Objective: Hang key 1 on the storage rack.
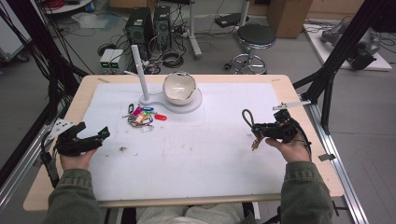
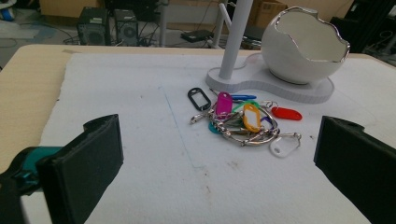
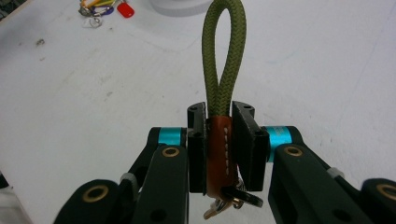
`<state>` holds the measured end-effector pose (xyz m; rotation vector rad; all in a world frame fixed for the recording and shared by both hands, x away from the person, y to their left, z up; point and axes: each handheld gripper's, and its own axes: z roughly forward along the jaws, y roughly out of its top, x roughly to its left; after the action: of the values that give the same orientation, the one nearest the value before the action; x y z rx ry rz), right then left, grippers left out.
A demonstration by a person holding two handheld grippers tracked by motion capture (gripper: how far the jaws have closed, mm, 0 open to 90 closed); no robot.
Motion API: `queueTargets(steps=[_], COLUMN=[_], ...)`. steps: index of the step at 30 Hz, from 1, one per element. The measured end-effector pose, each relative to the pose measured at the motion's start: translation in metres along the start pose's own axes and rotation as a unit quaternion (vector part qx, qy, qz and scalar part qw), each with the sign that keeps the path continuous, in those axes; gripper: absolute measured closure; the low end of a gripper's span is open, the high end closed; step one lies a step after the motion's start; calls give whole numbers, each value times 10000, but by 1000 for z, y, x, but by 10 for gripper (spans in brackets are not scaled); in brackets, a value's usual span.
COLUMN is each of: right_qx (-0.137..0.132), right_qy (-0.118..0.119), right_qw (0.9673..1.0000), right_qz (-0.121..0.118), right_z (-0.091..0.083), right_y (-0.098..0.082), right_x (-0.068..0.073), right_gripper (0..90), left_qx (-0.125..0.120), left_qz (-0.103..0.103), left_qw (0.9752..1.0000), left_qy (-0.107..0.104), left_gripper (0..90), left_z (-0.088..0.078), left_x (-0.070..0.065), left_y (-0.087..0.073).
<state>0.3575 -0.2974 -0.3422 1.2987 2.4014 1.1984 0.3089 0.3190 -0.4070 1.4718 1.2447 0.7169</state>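
My right gripper [image 1: 259, 130] [image 3: 219, 112] is shut on a keychain by its brown leather sleeve [image 3: 219, 149]. The keychain's olive rope loop [image 1: 247, 119] [image 3: 224, 46] sticks out past the jaws, and a ring with keys [image 1: 256, 143] [image 3: 233, 200] hangs below them. It is held above the right part of the white mat [image 1: 196, 149]. My left gripper [image 1: 93, 129] [image 2: 218, 126] stands open at the mat's left edge with nothing between its jaws. It points toward a pile of key rings with coloured tags [image 1: 142, 116] [image 2: 243, 121] [image 3: 100, 9].
A white stand [image 1: 187, 105] [image 2: 261, 81] at the back middle carries an upright post [image 1: 138, 70] [image 2: 236, 37] and a cracked-egg-shaped white bowl [image 1: 179, 87] [image 2: 303, 44]. The wooden table edge [image 1: 299, 107] frames the mat. A stool [image 1: 256, 37] and computer cases [image 1: 140, 28] stand on the floor beyond.
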Motion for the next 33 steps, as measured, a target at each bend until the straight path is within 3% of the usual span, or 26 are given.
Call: queueTargets(steps=[21, 33], right_qx=[78, 205], right_qy=[335, 383], right_qw=[9990, 9980], right_qz=[-268, -461], right_z=[10, 41], right_y=[54, 84], right_x=[22, 37], right_gripper=[762, 761], left_qx=[-18, -29], left_qz=[-15, -56], left_qw=[10000, 10000], left_qy=[20, -29], left_gripper=[18, 18], left_z=[0, 1], left_x=[2, 3], left_y=[0, 0])
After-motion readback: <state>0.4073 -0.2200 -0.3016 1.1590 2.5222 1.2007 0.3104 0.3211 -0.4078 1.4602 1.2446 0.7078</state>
